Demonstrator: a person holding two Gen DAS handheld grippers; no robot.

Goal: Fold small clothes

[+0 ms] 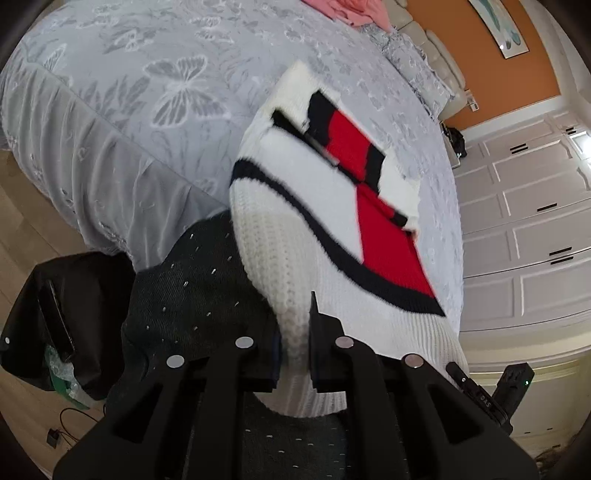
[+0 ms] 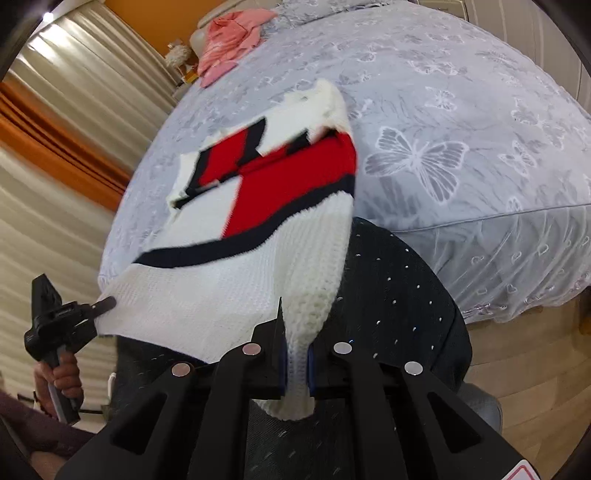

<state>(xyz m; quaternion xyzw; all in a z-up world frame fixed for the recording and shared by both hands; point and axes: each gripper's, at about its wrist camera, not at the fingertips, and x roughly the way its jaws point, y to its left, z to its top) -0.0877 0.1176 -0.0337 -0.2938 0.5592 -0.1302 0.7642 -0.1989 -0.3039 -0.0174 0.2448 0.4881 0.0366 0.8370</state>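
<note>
Nearest the left wrist camera, the black two-finger left gripper (image 1: 295,354) has its fingers pinched on a bunched corner of a white knitted sweater with red blocks and navy stripes (image 1: 325,206). Nearest the right wrist camera, the black two-finger right gripper (image 2: 295,363) pinches another bunched corner of the same sweater (image 2: 236,288); blue pads show on either side of the knit.

Below both grippers lies a dark garment dotted with small silver studs (image 1: 192,288), worn by the person holding the tools. In the right view, at nine o'clock, the left gripper (image 2: 105,304) appears from the side, its tip nipping the sweater's ribbed edge, with the person's left hand (image 2: 61,376) wrapped around its handle.

The sweater stretches away from the grippers toward twelve o'clock, its hem held up and its upper part, with sleeves folded inward, over a grey bedspread patterned with pale butterflies (image 1: 155,81). Motion blur softens its far edge.

Farther off, at eleven o'clock in the right view, a crumpled pink garment (image 2: 231,35) rests on the bed. At three o'clock in the left view stand white panelled wardrobe doors (image 1: 524,221), with an orange wall (image 1: 491,66) above them.
</note>
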